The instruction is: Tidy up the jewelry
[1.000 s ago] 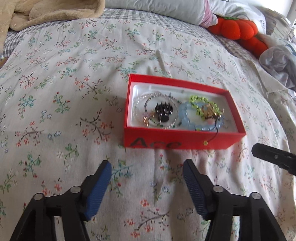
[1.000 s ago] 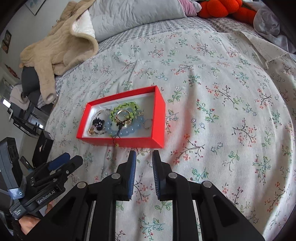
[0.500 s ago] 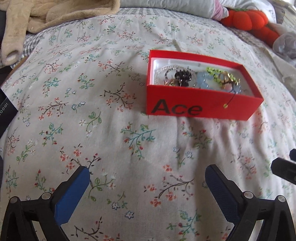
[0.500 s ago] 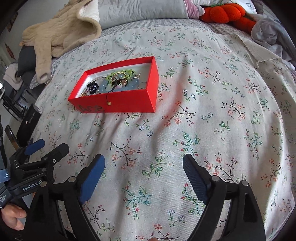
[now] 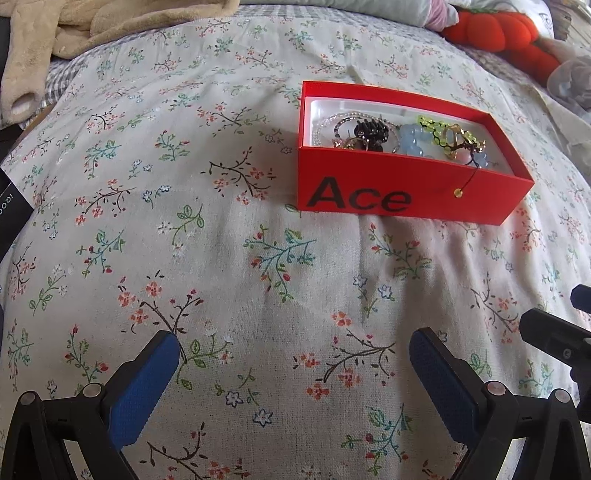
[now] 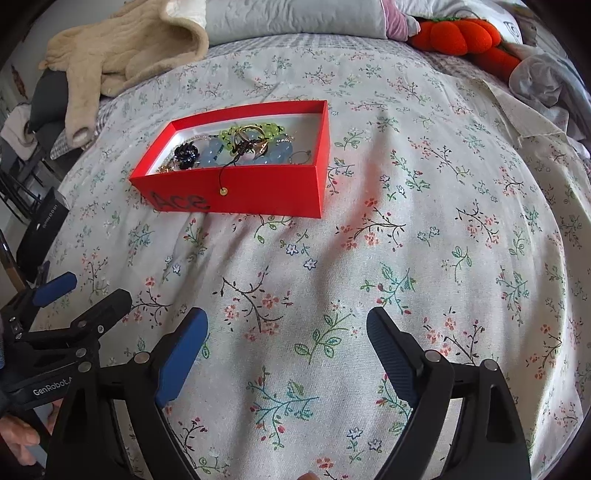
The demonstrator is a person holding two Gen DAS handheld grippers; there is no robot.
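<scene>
The left tool [image 5: 293, 363] is hovering over the bed [image 5: 236, 280], which is covered in a white cotton sheet printed with small flowers and twigs. Its two blue ribbed pads are standing wide apart with nothing but sheet between them, the jaws having just been opening. The right tool [image 6: 286, 341] is hanging beside it, its blue pads likewise spread and empty after just opening; its black tip is showing at the right edge of the left wrist view.

Ahead of both tools, well beyond the fingertips, a shallow red cardboard box [image 5: 406, 192] with a white lining and black "Ace" lettering on its near wall is sitting flat on the sheet. It is lying ahead and to the right of the left tool, ahead and to the left of the right tool. Inside it the jewelry is lying tangled together: a pale blue beaded bracelet [image 6: 273, 153], a lime-green beaded bracelet [image 6: 255, 131], a black claw clip [image 5: 371, 134], gold rings [image 6: 251, 138] and a clear beaded strand [image 5: 327, 127]. A thin dark cord with a small gold bead [image 5: 458, 192] is hanging over the near wall.

Beyond the box, a beige fleece garment [image 6: 122, 55], a grey pillow [image 6: 291, 16] and an orange plush pumpkin [image 6: 461, 37] are lying at the far end of the bed.
</scene>
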